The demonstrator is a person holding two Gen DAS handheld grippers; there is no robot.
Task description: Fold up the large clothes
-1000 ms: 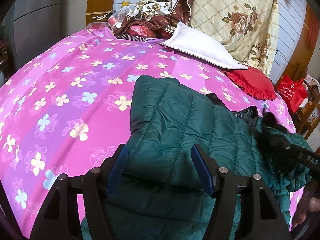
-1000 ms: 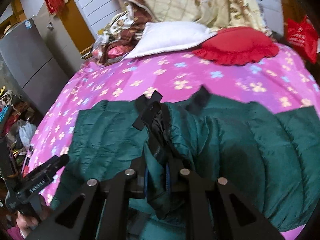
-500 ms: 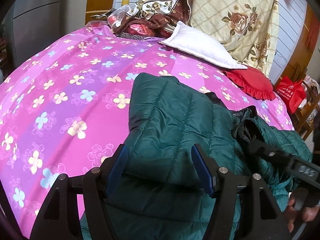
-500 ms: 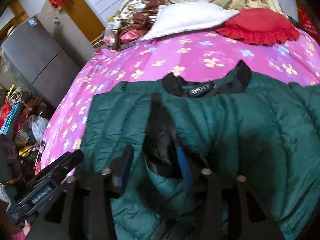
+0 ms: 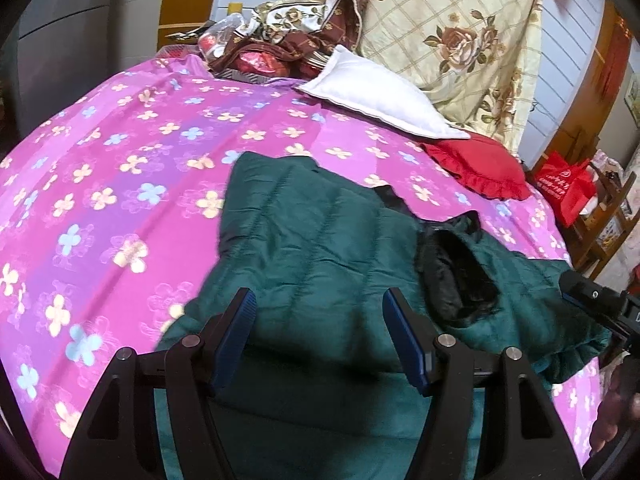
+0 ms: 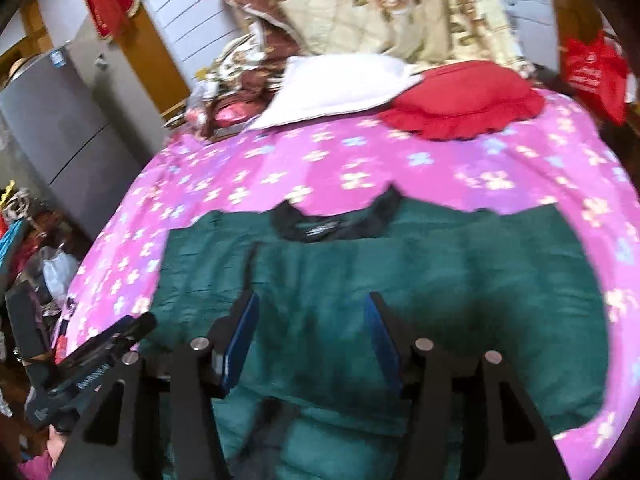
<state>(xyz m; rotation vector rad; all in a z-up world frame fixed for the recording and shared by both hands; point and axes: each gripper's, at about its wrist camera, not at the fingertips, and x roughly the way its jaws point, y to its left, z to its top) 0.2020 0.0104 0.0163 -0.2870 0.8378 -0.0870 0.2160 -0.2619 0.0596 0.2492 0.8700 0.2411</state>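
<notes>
Your green puffy jacket [image 5: 320,240] lies flat on the bed [image 5: 120,200], with one sleeve folded in. Your left gripper [image 5: 320,332] has its jaws wide and holds nothing. Your right gripper [image 6: 312,340] has its jaws opening, nothing pinched between them. The slick, puffy sleeve could spring out again. Grab too little cloth and the fold goes crooked.

we see our left gripper [image 5: 320,328] as matte black angular arms with triangular cut-outs, round silver screw heads along the top, and ribbed blue pads [image 5: 404,342] lining its fingers. our right gripper [image 6: 310,328] is built the same — black frame, silver screws, blue pads [image 6: 240,344]. the left one's black body carries white lettering, too blurred to read — beneath it a pink sleeve [image 6: 34,470].
</notes>
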